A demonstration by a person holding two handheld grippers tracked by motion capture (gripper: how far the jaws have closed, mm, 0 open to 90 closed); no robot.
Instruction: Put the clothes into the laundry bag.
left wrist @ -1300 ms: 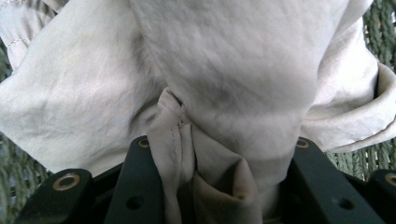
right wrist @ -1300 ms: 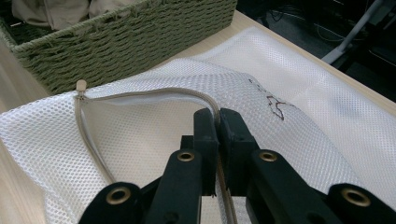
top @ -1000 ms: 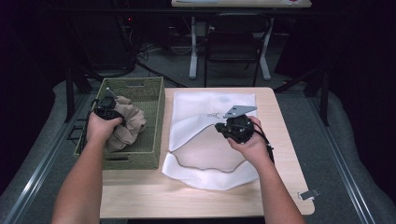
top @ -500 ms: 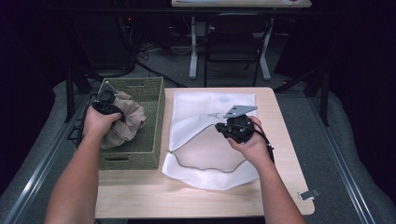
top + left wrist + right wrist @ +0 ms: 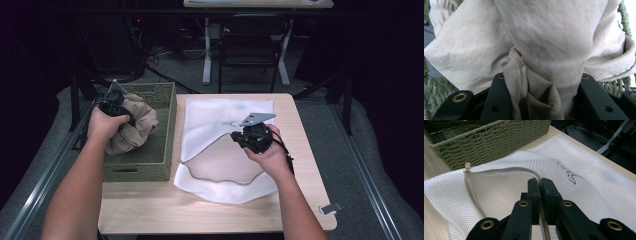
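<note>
Lifted slightly since a second ago, the left gripper [image 5: 114, 102] clamps the beige garment [image 5: 134, 127] above the basket [image 5: 167, 122]; the right gripper [image 5: 249, 136] pinches the mesh bag's [image 5: 220, 155] zipper edge [image 5: 506, 169], holding its mouth open for loading.

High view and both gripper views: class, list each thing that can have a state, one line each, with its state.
Beige garment: bunched, gripped, lifted partly above the basket.
Green woven basket: upright on the table, open-topped.
White mesh bag: lying flat, zipper open, upper edge of its mouth pinched and raised.
Left tongs: shut on the garment.
Right tongs: shut on the bag's zipper edge.
</note>
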